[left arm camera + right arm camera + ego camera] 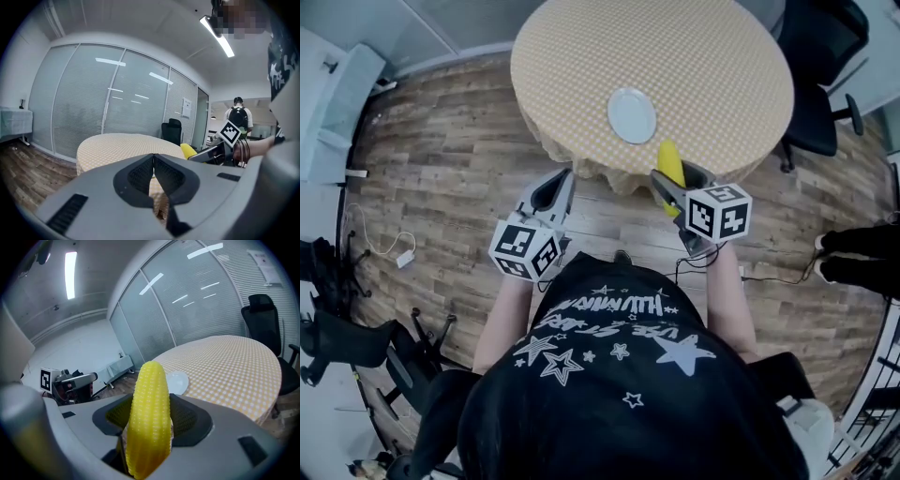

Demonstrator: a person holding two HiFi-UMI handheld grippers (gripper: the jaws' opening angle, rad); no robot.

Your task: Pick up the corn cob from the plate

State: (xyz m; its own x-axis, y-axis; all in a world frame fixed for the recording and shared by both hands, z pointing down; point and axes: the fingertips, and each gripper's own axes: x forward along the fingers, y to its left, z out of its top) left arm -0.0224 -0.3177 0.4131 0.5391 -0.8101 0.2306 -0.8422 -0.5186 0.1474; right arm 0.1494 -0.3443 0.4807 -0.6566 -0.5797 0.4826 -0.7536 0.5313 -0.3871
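yellow and ribbed with kernels, the corn cob (149,420) stands upright between the jaws of the right gripper (679,181), which pinch it around its lower half. in the right gripper view it fills the lower centre of the frame, rounded tip pointing up. in the head view the cob shows just right of centre, over the near edge of the round table (722,56) and off the plate (632,115). the white plate lies on the yellow checked cloth in the upper middle of the frame, up and left of the cob and apart from it. the left gripper (557,187) hangs at centre left, over the wooden floor (441,169) just short of the table's edge. the left gripper view shows its two jaws pressed together with nothing between them. a black office chair (820,103) stands at the upper right, beside the table. the person's black star-printed shirt (619,375) fills the bottom of the head view.
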